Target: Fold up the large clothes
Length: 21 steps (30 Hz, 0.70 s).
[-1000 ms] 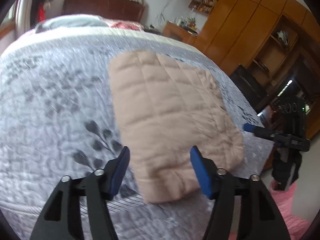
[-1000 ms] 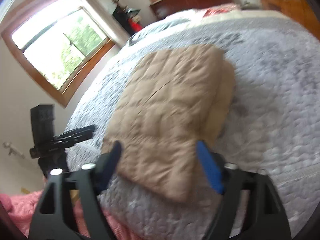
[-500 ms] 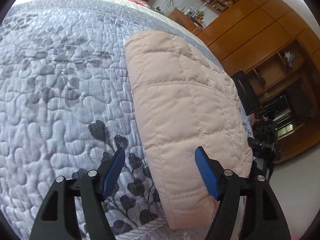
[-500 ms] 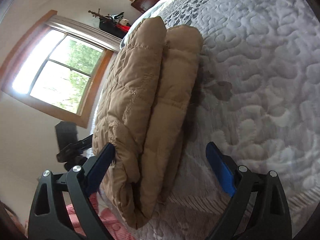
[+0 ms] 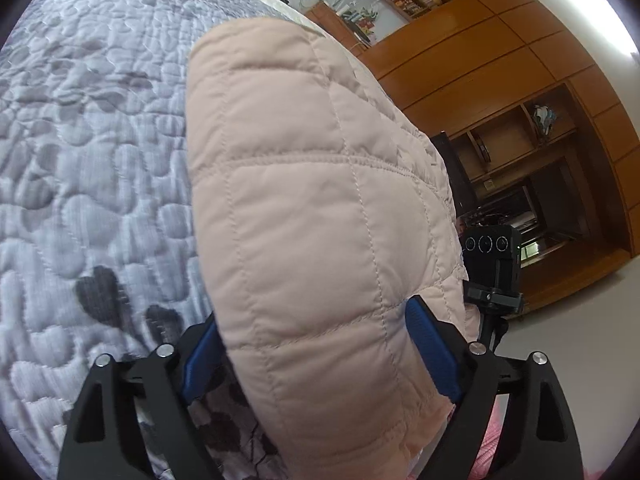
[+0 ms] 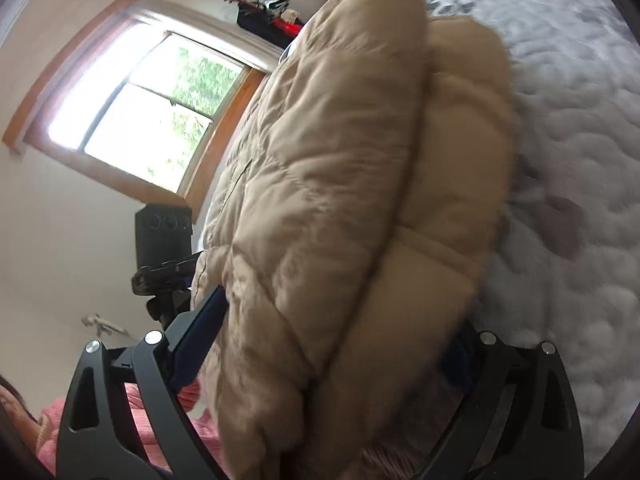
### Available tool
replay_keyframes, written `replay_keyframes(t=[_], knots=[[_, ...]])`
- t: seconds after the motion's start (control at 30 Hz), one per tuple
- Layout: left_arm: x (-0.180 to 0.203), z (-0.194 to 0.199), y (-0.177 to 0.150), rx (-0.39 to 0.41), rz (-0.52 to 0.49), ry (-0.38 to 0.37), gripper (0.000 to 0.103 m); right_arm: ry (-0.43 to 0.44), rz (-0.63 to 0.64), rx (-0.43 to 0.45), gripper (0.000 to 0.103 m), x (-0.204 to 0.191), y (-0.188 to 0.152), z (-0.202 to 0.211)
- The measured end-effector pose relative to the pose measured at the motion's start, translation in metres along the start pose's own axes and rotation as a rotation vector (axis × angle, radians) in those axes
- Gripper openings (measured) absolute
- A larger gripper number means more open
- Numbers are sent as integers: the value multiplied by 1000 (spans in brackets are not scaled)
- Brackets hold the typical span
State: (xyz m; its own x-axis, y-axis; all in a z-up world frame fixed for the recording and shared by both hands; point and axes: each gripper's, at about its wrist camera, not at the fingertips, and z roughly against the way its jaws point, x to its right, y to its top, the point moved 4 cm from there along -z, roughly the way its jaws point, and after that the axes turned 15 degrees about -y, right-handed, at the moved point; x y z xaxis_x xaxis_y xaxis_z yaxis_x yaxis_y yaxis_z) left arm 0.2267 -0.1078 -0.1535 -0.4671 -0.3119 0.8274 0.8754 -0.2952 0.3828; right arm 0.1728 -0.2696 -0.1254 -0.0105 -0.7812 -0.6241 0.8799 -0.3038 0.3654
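Left wrist view: the left tool (image 5: 316,352) straddles the near end of the folded quilted jacket (image 5: 320,208), which lies on the grey quilted bed (image 5: 88,168) and runs away toward 12 o'clock. Its jaws are wide and opening, one blue pad at 7 o'clock beside the jacket's edge, the other at 4 o'clock at its far side; the padded bulk sits between them, and neither pad visibly presses in. A black camera on a stand (image 5: 494,264) stands at 3 o'clock, with wooden cabinets (image 5: 500,80) behind.

Right wrist view: the right tool (image 6: 328,344) also stands wide around the same jacket (image 6: 340,168), seen edge-on as two stacked layers. One pad lies at 8 o'clock against the upper layer; the other, at 4 o'clock, is mostly hidden behind the lower layer, so contact cannot be told. A window (image 6: 148,104) shows at 10 o'clock.

Judging from this, the step in hand is taking hold of the near end for one more fold. The next move calls for both tools to close through both layers together, then lift evenly so the stack does not slide apart.
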Motion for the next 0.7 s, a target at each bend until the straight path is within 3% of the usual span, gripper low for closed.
replay_keyframes(t=[0.13,0.3,0.4,0.7], knots=[[8,-3,-2,12,-20,28,83,-7,30,12,92,-14,6,-11],[15,2,-5,38,-51,41,64,-5,44,47,64,-22,8,-4],[22,6,-6,45,-92,59,59,-17,50,71,58,-27,10,-3],[50,47,15,129,-143,22,56,-25,148,111,52,-73,37,19]])
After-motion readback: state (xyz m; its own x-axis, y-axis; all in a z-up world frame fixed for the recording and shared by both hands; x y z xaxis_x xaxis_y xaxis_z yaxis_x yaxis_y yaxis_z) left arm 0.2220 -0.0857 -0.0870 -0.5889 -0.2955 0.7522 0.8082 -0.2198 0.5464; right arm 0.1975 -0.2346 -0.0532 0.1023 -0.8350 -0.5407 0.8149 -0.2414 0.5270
